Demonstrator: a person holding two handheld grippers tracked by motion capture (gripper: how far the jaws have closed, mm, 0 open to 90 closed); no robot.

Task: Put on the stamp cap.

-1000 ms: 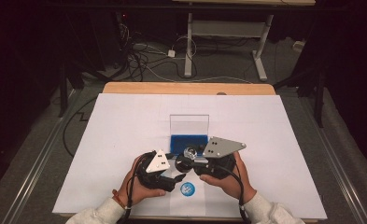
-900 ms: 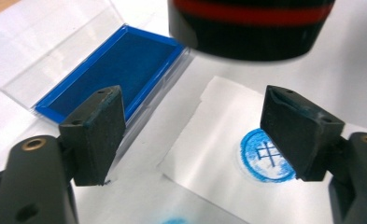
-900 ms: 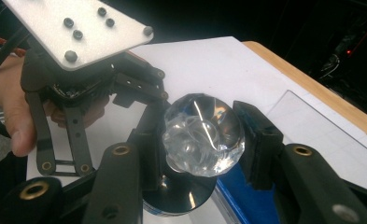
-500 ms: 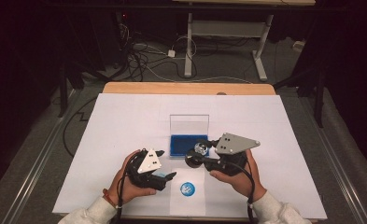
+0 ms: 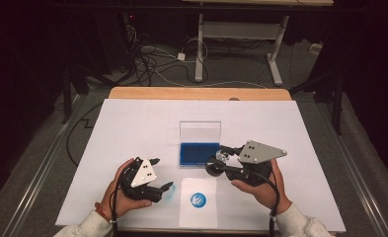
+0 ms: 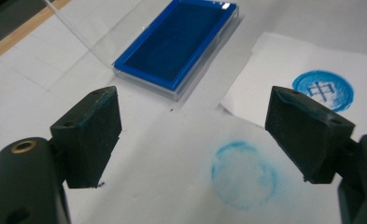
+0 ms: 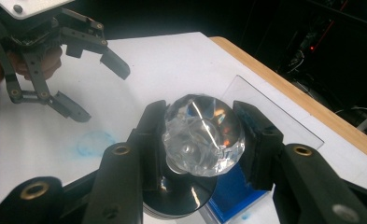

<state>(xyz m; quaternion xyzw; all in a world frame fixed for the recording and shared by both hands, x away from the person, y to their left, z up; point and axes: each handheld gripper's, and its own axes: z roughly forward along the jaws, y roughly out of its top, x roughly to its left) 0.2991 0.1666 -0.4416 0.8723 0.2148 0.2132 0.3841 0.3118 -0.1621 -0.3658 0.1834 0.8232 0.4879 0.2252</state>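
From above, the right gripper [image 5: 220, 160] clamps a crystal-knobbed stamp [image 5: 217, 162] lying about level, knob toward the open ink pad case [image 5: 199, 153], beside it.

Left gripper view: the left gripper [image 6: 193, 135], jaws just opened wide, holds nothing; a blue stamped mark [image 6: 323, 89] with an unreadable symbol marks the paper [image 6: 284, 60].

Right gripper view: pads squeeze the knob, black base nearest the camera.

A single sign can be made out: a round blue stamp mark [image 6: 323, 90] printed on a small sheet of white paper [image 6: 274, 60] lying on the table [image 5: 132, 123]. Inside its ring a character is seen, possibly the Chinese "中", though the strokes are smeared. A second, fainter blue ring [image 6: 244, 174] is seen nearby on the table's white cover; nothing can be read within it.
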